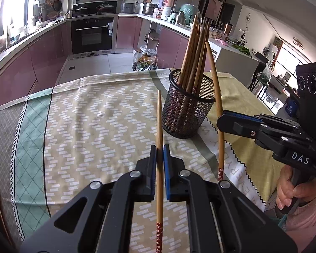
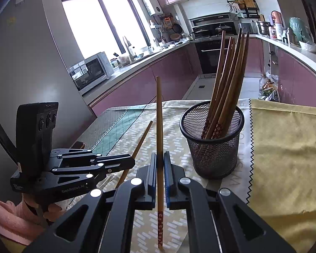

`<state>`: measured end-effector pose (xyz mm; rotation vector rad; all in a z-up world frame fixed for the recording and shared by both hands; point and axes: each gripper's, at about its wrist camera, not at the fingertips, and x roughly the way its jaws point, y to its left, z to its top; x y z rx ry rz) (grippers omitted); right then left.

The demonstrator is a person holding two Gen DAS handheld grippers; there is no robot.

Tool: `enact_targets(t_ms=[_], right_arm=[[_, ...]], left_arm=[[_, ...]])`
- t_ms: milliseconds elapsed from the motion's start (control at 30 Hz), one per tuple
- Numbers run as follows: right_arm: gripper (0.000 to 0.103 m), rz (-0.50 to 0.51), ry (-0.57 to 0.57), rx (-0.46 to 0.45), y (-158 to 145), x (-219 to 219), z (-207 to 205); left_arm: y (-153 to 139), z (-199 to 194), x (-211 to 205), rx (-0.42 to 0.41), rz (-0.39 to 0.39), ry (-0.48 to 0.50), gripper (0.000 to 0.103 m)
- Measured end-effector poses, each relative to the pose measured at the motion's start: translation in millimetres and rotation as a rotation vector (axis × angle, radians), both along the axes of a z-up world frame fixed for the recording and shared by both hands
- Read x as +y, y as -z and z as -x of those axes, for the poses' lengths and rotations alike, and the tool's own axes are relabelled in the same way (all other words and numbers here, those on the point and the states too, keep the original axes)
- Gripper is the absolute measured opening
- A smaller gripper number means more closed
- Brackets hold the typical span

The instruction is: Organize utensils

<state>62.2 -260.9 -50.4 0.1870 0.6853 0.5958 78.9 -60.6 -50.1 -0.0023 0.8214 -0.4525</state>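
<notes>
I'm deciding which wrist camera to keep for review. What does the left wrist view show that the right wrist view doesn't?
Only the left wrist view: the right gripper from the side, shut on a chopstick, the hand holding it, and the living area behind.

Only the right wrist view: the left gripper from the side, the window and the microwave.

Both: the black mesh holder full of chopsticks, the patterned tablecloth, the oven, and a chopstick clamped in each gripper.

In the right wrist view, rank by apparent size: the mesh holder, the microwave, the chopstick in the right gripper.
1. Chopstick in the right gripper: longest, though nearness to the camera inflates it.
2. Mesh holder.
3. Microwave: smallest here, but far off.
</notes>
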Motion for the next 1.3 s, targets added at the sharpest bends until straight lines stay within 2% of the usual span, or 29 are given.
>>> enact_targets(t_ms=[533,1300], right_arm=[[0.006,-0.032,0.023,-0.029,-7.3,-7.8,2.9],[0.006,-0.061,0.038,-0.078,-25.1,-17.1,1.8]], left_arm=[[-20.0,8.3,8.9,-0.02,0.089,0.036,0.007],[-40.9,8.6,16.0,-0.071,0.147,0.051,0.007]])
